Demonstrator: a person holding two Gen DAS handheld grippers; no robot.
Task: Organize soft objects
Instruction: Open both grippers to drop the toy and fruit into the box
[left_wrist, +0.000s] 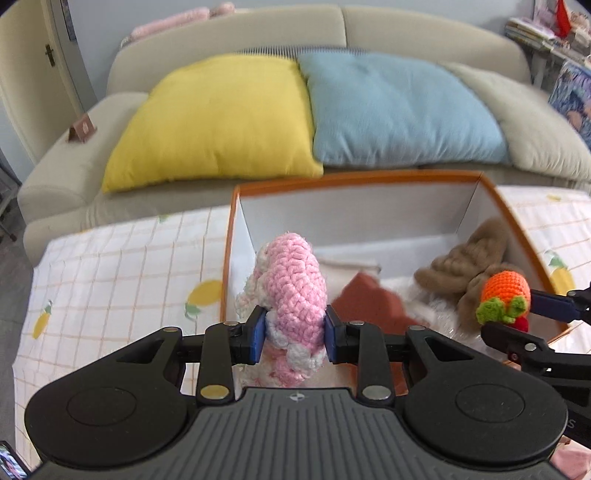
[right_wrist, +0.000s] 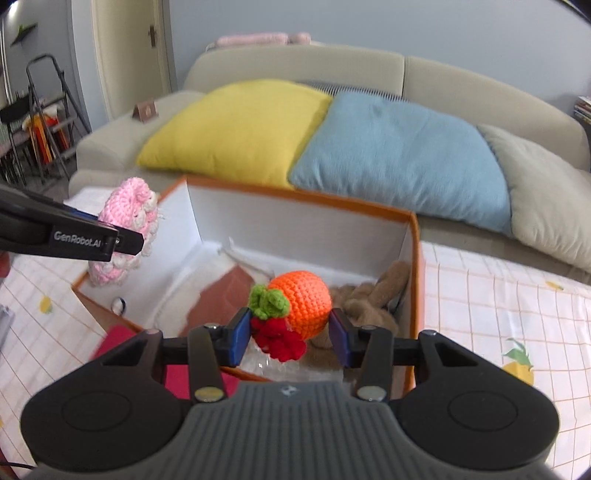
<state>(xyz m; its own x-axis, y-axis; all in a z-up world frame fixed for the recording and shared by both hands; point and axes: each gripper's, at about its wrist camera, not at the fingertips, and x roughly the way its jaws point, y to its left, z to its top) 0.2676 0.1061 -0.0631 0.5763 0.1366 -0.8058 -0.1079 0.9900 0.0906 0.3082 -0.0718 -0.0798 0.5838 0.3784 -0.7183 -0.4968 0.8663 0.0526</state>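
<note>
Nubbly crocheted yarn pink toy (left_wrist: 295, 280) and orange toy (right_wrist: 304, 301); smooth matt cardboard box (left_wrist: 354, 206); soft cloth cushions (left_wrist: 218, 114).

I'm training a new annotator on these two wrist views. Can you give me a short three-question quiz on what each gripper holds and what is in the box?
1. True or false: the left gripper is shut on a pink and white crochet toy.
2. The right gripper holds: A) a brown knit item, B) an orange crochet fruit, C) a yellow pillow.
3. Fill in: the brown knit item lies inside the white box with the ______ rim.

Key: 1 true. 2 B, the orange crochet fruit. 3 orange.
</note>
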